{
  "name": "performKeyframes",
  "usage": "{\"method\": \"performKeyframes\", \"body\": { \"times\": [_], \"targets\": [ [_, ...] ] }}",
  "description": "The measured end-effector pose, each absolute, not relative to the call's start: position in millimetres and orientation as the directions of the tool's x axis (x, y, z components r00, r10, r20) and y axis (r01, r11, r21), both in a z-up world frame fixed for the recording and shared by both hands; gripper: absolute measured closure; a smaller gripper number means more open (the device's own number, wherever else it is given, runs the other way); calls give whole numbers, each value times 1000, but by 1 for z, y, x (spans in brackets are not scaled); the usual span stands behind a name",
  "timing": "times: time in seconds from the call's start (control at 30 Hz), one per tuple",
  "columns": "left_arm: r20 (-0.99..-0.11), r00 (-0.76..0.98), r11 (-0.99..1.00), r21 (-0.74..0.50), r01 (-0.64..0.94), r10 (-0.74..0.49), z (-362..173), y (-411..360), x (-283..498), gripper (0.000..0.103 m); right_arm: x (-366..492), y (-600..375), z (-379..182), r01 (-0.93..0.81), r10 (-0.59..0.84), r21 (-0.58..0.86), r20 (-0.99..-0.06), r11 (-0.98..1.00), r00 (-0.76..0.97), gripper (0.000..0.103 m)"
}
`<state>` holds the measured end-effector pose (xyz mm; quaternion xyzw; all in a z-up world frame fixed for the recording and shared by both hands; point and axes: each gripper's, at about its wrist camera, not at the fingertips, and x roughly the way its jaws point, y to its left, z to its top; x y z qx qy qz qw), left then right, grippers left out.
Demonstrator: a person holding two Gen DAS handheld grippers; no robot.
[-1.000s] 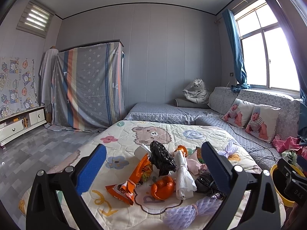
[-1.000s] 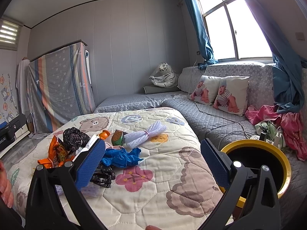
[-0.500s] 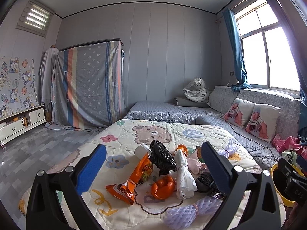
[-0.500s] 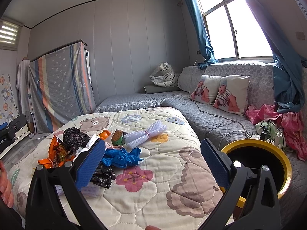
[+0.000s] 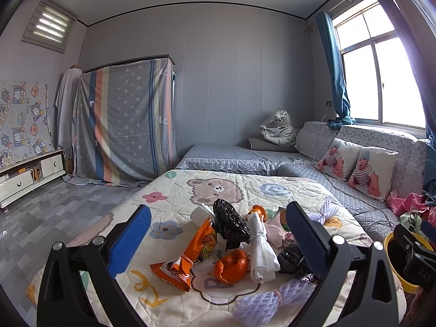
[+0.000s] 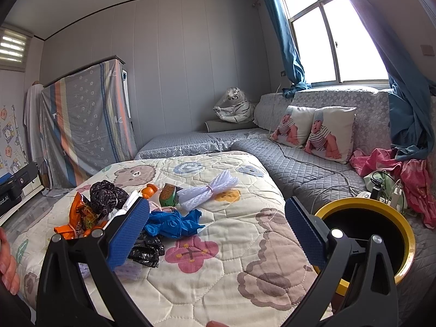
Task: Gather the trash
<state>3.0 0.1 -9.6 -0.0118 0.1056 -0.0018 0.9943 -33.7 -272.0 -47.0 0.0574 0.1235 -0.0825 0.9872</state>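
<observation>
Trash lies heaped on a cartoon quilt (image 5: 174,190): an orange snack bag (image 5: 188,259), orange peel (image 5: 231,267), a white bag (image 5: 261,248), a black bag (image 5: 230,222) and lilac foam netting (image 5: 267,299). My left gripper (image 5: 218,234) is open and empty, hovering just before the heap. In the right wrist view a blue plastic bag (image 6: 174,222), white netting (image 6: 208,190) and a black bag (image 6: 147,248) lie on the quilt (image 6: 218,259). My right gripper (image 6: 216,233) is open and empty above the quilt. A yellow-rimmed black bin (image 6: 381,234) stands at the right.
A grey quilted sofa (image 6: 299,169) with two baby-print pillows (image 6: 313,130) borders the quilt. Pink cloth (image 6: 408,174) and cables (image 6: 387,188) lie behind the bin. A covered wardrobe (image 5: 122,120) and a low cabinet (image 5: 30,171) stand left, across grey floor.
</observation>
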Motion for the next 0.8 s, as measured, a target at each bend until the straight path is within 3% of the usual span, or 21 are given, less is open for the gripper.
{"method": "performKeyframes", "body": {
  "times": [0.8],
  "targets": [
    [-231, 973, 999, -33, 8, -15, -15, 3, 10, 8, -28, -271, -52, 168, -136, 100, -268, 981, 954, 8]
  ]
}}
